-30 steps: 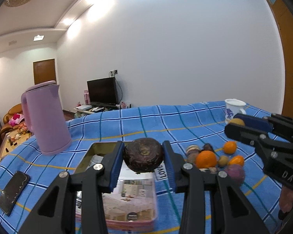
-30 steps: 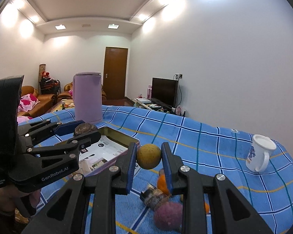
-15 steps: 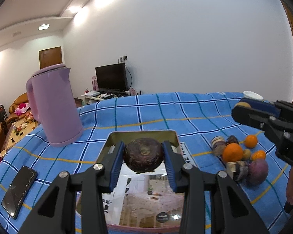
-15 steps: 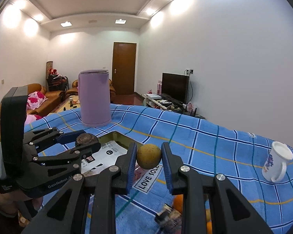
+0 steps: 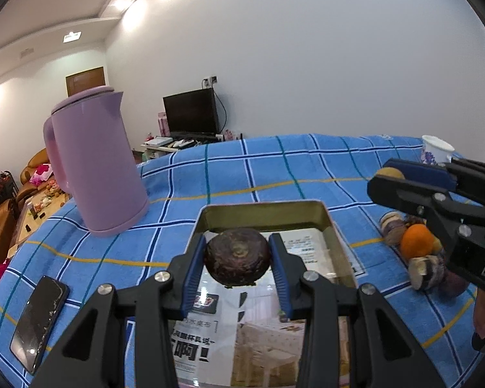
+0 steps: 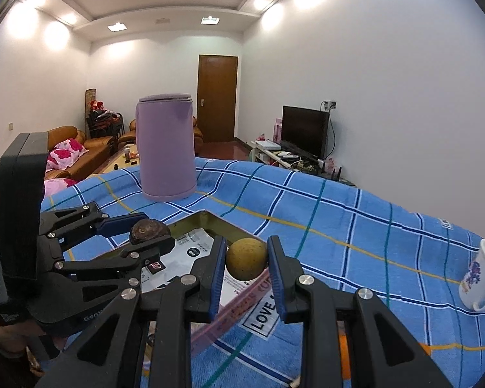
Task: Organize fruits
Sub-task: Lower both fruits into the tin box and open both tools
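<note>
Two fruits are gripped, one in each gripper I hold. My left gripper (image 5: pixel 237 260) clamps a round dark purple fruit (image 5: pixel 237 258), its stem end facing the camera, above the open metal tin (image 5: pixel 339 245) on the blue checked worktop (image 5: pixel 274 168). My right gripper (image 6: pixel 246 258) pinches a small yellow-brown fruit (image 6: pixel 246 258), near-round, without a clear long axis, over the tin's near edge.

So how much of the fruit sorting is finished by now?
Barely begun. The tin tray shows only printed paper, no fruit that I can see. In hand: the left tool grips a dark purple fruit above the tray, and the right tool grips a yellowish fruit near its edge. Left: the pile of oranges and other fruit on the blue cloth.
</note>
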### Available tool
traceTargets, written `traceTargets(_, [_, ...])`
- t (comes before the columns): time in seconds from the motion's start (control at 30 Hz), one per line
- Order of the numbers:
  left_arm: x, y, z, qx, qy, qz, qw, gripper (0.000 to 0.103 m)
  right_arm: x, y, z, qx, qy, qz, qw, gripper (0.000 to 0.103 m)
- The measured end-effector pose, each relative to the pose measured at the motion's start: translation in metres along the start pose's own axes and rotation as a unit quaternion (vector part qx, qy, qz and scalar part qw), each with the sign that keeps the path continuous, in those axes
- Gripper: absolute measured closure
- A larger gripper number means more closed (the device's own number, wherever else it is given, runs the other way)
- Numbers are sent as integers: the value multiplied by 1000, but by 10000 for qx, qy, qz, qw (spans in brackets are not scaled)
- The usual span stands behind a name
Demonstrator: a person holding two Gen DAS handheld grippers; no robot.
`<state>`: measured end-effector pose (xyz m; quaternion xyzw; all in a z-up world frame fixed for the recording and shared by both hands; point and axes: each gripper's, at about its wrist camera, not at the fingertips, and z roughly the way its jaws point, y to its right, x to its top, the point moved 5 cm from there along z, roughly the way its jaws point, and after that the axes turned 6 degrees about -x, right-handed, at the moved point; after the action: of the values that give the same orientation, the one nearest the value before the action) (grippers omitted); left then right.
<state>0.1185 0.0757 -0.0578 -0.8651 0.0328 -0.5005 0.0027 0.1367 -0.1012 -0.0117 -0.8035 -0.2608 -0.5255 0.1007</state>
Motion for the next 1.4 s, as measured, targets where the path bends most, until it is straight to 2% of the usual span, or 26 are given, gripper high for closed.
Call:
traceTargets(0.57, [-2,-17,18,85,-336,65,9994,62,-3,-28,37,141,-357,-174,9991,76])
traceTargets(1.4, [-13,-25,36,104,-748,168,9970,61,-23,-40,65,165,-851,-286,9958,75])
